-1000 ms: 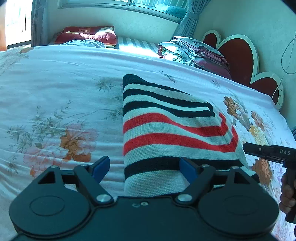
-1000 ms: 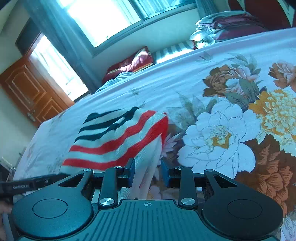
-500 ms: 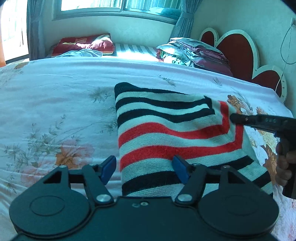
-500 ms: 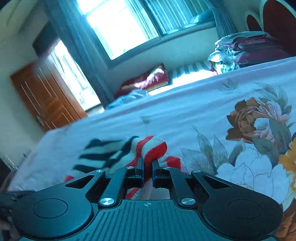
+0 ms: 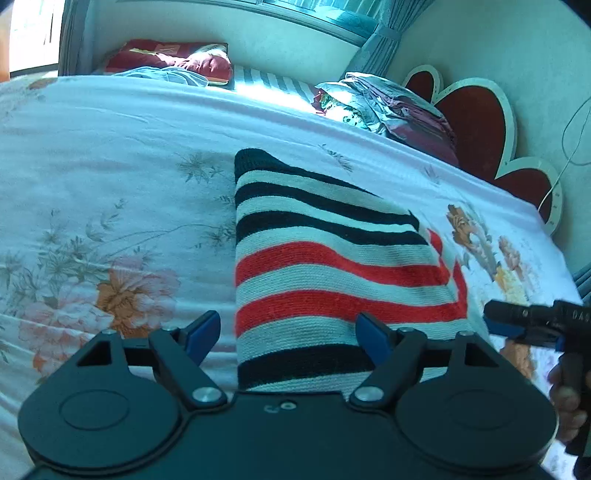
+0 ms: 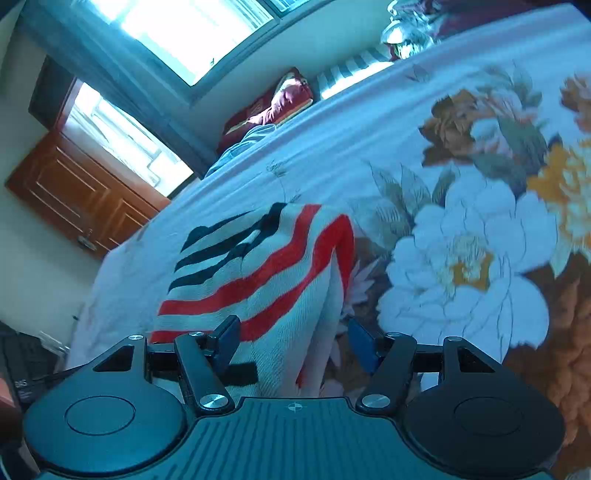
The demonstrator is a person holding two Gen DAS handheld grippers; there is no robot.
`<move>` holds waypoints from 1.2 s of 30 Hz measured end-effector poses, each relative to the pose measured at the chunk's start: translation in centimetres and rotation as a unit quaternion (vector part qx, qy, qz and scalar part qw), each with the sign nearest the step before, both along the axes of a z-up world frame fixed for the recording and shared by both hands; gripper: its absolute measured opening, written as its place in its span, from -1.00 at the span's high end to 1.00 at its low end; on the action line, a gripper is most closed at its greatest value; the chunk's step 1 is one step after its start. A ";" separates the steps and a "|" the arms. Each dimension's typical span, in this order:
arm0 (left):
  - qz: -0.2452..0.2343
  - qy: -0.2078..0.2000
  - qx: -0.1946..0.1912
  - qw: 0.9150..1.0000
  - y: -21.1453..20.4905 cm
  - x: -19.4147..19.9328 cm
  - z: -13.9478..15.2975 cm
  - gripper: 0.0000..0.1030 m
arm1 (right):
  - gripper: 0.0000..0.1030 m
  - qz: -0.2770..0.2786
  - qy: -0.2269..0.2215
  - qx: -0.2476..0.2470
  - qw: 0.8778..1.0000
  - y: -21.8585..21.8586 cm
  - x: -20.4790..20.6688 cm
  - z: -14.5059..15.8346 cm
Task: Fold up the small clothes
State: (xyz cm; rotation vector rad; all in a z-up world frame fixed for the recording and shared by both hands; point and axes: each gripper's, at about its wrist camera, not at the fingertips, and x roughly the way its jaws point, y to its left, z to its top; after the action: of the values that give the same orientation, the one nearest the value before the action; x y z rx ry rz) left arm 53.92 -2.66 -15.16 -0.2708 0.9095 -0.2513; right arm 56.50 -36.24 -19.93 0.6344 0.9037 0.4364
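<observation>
A striped knit garment (image 5: 325, 266) in black, white and red lies folded on the floral bed sheet (image 5: 92, 177); it also shows in the right wrist view (image 6: 266, 273). My left gripper (image 5: 288, 334) is open and empty, low over the garment's near edge. My right gripper (image 6: 293, 341) is open and empty at the garment's right edge, its fingers on either side of the cloth. The right gripper also shows in the left wrist view (image 5: 517, 317), just right of the garment.
A pile of folded bedding (image 5: 384, 107) and a red pillow (image 5: 166, 61) lie at the far side of the bed. A red heart-shaped headboard (image 5: 476, 125) stands at the right. A wooden door (image 6: 74, 195) and a window (image 6: 192, 33) are beyond the bed.
The right gripper, shut on the garment's red-striped edge half a second ago, has opened and let it go. It has drawn back to the right of the garment, which now lies flat.
</observation>
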 end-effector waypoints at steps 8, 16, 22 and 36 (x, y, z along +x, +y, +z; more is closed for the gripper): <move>0.000 0.058 -0.087 0.995 1.6 1.3 -2.2 -0.56 | -0.24 0.008 0.055 0.094 0.994 -0.9 0.2 -3.6; 0.002 0.061 -0.110 0.992 0.6 2.4 -3.2 -0.49 | 0.12 0.047 0.014 0.007 0.999 2.7 1.7 -2.4; -0.022 0.021 -0.038 0.999 -1.2 1.7 -0.9 0.05 | 0.37 0.059 -0.058 -0.117 0.990 6.8 0.2 0.6; -0.028 -0.036 -0.054 0.998 10.9 -2.2 3.1 0.07 | 0.38 0.083 -0.107 -0.147 0.980 19.4 -1.6 5.2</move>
State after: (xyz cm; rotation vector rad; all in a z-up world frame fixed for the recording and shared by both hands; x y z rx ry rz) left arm 51.68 8.27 -12.04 -0.3343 0.8335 -0.3595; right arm 54.88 -16.80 -14.69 0.2369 0.7985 0.4987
